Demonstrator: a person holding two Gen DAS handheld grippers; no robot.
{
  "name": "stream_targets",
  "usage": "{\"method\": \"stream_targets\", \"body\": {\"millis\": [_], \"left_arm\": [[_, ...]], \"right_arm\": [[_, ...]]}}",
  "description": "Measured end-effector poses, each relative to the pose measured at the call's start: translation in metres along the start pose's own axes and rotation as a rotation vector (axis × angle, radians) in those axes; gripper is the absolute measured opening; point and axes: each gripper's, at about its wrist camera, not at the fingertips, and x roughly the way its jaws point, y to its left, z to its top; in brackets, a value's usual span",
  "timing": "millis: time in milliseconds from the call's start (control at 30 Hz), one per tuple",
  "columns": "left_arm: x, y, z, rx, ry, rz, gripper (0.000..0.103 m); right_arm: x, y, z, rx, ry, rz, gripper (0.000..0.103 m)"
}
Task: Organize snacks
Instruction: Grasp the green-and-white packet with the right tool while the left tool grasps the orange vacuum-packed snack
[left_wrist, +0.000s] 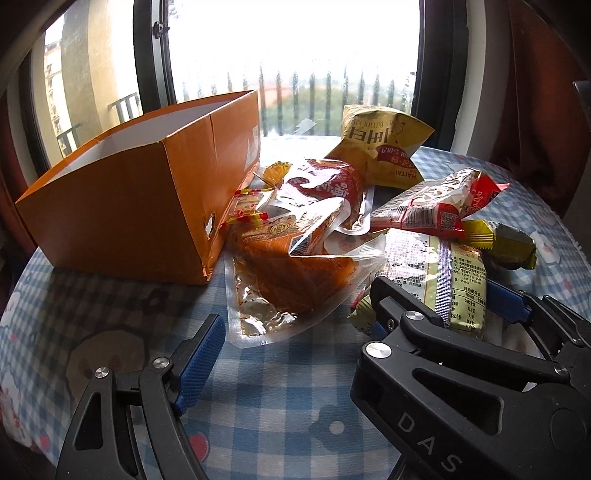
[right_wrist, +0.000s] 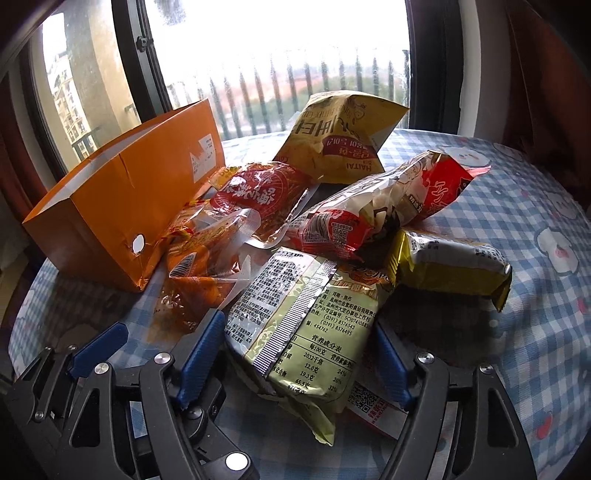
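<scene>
An open orange cardboard box (left_wrist: 122, 206) (right_wrist: 122, 206) stands at the table's left. A pile of snack packets lies to its right: a yellow chip bag (left_wrist: 380, 144) (right_wrist: 340, 136), a red-and-white packet (left_wrist: 428, 206) (right_wrist: 384, 210), clear packets of orange food (left_wrist: 295, 266) (right_wrist: 207, 266), a gold packet (left_wrist: 506, 240) (right_wrist: 450, 266) and a pale green packet (left_wrist: 454, 284) (right_wrist: 303, 328). My right gripper (right_wrist: 299, 350) (left_wrist: 447, 306) has its fingers on both sides of the pale green packet and appears shut on it. My left gripper (left_wrist: 291, 332) is open and empty, just before the clear packet.
The round table has a blue checked cloth (left_wrist: 258, 387) (right_wrist: 535, 314). A large window with railings outside (left_wrist: 295, 55) stands right behind the table. A dark red curtain (left_wrist: 546, 92) hangs at the right.
</scene>
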Motion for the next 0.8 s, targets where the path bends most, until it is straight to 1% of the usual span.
{"method": "stream_targets", "body": {"millis": [133, 367, 467, 600, 800], "left_arm": [[-0.010, -0.005, 0.003, 0.011, -0.030, -0.012, 0.085], [-0.018, -0.006, 0.015, 0.000, -0.071, -0.007, 0.089], [-0.017, -0.009, 0.020, 0.021, -0.086, 0.014, 0.089], [-0.003, -0.011, 0.028, 0.029, -0.059, 0.028, 0.089], [0.016, -0.011, 0.031, 0.040, -0.035, 0.044, 0.089]], "right_arm": [[-0.014, -0.004, 0.002, 0.002, -0.029, -0.006, 0.078], [-0.037, -0.015, 0.010, 0.020, -0.093, -0.030, 0.078], [-0.039, -0.020, 0.015, 0.035, -0.110, -0.046, 0.078], [-0.036, -0.024, 0.020, 0.042, -0.121, -0.061, 0.078], [-0.022, -0.023, 0.027, 0.035, -0.121, -0.080, 0.078]]}}
